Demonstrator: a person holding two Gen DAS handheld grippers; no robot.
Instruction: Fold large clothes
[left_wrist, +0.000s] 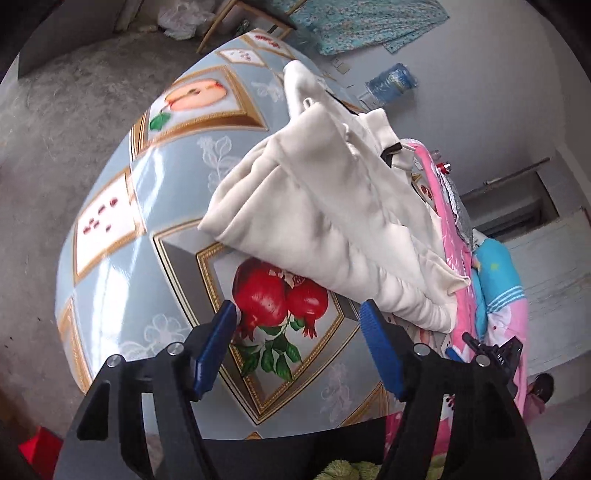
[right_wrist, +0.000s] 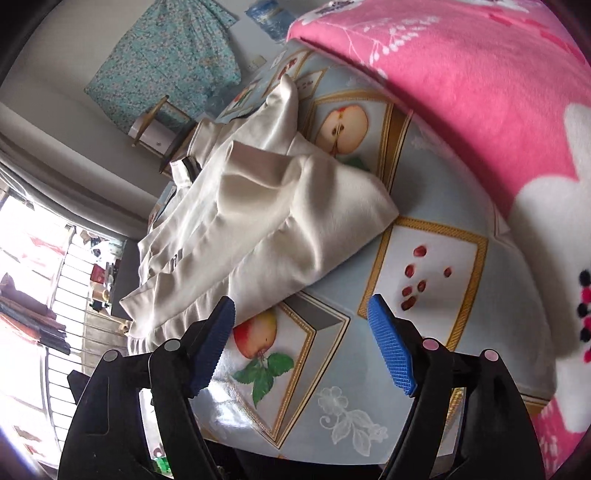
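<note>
Both hand-held grippers hang just above the desk (left_wrist: 110, 258) with jaws apart and nothing between them. Ahead of the left hand-held gripper (left_wrist: 299, 317), the cream garment (left_wrist: 325, 206) lies bunched on the fruit-patterned cloth, its near edge close to the right fingertip. From the right hand-held gripper (right_wrist: 301, 314), the same garment (right_wrist: 266, 221) sits ahead and left, beside a pink blanket (right_wrist: 461, 92).

Bright daylight — window blown out, fisheye-warped edges.
</note>
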